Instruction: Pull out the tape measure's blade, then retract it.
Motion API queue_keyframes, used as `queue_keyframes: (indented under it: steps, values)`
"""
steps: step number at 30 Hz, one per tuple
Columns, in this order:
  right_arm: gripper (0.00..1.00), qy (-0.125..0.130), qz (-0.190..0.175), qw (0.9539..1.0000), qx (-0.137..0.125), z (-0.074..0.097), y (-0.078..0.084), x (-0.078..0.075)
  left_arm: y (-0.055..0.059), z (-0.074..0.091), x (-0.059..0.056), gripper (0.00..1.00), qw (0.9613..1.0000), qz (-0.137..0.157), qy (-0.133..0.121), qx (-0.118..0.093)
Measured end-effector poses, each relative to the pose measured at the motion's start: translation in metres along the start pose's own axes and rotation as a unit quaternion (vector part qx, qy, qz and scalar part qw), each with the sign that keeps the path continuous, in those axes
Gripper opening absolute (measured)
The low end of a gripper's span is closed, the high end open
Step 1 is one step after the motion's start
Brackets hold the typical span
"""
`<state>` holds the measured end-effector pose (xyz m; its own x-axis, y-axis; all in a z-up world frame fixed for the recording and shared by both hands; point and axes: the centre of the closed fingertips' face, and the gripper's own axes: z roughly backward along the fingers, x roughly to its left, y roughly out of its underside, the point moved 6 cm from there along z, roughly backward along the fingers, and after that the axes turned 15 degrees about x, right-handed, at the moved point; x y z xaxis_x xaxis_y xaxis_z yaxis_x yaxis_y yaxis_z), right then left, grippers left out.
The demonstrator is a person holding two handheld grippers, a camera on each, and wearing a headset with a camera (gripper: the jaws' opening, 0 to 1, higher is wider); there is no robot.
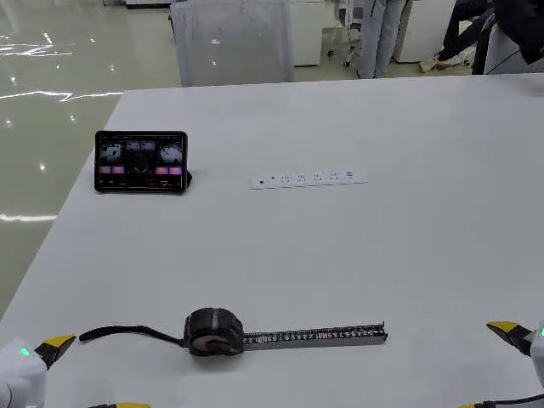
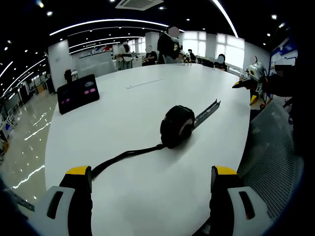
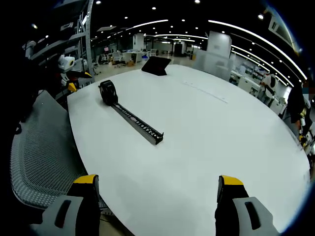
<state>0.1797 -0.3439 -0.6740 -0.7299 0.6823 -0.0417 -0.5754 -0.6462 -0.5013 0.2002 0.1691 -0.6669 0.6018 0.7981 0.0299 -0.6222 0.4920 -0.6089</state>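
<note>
A black tape measure (image 1: 213,331) lies near the front edge of the white table (image 1: 340,246). Its blade (image 1: 314,337) is pulled out flat to the right, and a black strap (image 1: 127,331) trails to the left. My left gripper (image 1: 89,376) stands open at the bottom left, short of the strap's end, with nothing in it. In the left gripper view the case (image 2: 177,126) lies ahead of the open left gripper (image 2: 151,177). My right gripper (image 1: 491,367) is open at the bottom right, apart from the blade's tip. The right gripper view has the blade (image 3: 138,123) ahead of the open right gripper (image 3: 158,187).
A dark tablet (image 1: 141,161) stands at the back left of the table. A white power strip (image 1: 308,178) lies in the middle. A grey chair (image 1: 234,38) stands behind the far edge. A mesh chair seat (image 3: 39,157) is beside the near edge.
</note>
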Motion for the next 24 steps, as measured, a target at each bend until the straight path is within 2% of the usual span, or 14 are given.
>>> queue_keyframes:
  steps: [4, 7, 10, 12, 13, 17, 22, 24]
  values:
    - [0.99, -0.007, 0.006, 1.0, 0.003, 0.0, -0.003, -0.002, -0.006, -0.006, -0.006, 0.99, 0.9995, 0.016, 0.004, 0.026]
    - [0.99, -0.011, 0.026, 0.9996, 0.005, -0.004, -0.006, -0.005, -0.013, -0.009, -0.013, 0.99, 0.9996, 0.017, 0.009, 0.021]
    - [0.99, -0.03, 0.033, 0.9987, 0.025, -0.009, -0.006, -0.006, -0.017, -0.015, -0.015, 0.99, 0.9996, 0.01, 0.011, 0.024]
    - [0.99, -0.045, 0.051, 0.997, 0.037, -0.011, -0.007, -0.006, -0.022, -0.02, -0.02, 0.99, 0.9994, 0.01, 0.017, 0.027]
    - [0.99, -0.049, 0.057, 0.9963, 0.042, -0.011, -0.01, -0.005, -0.025, -0.022, -0.027, 0.99, 0.9987, 0.018, 0.039, 0.025]
    - [0.99, -0.06, 0.08, 0.9931, 0.061, -0.013, -0.018, -0.006, -0.033, -0.03, -0.031, 0.99, 0.9986, 0.025, 0.045, 0.015]
    - [0.99, -0.077, 0.119, 0.9867, 0.081, -0.018, -0.028, -0.015, -0.041, -0.04, -0.037, 0.99, 0.9988, 0.025, 0.041, 0.011]
    - [0.99, -0.079, 0.139, 0.9837, 0.083, -0.02, -0.035, -0.015, -0.042, -0.045, -0.036, 0.99, 0.9989, 0.036, 0.025, 0.019]
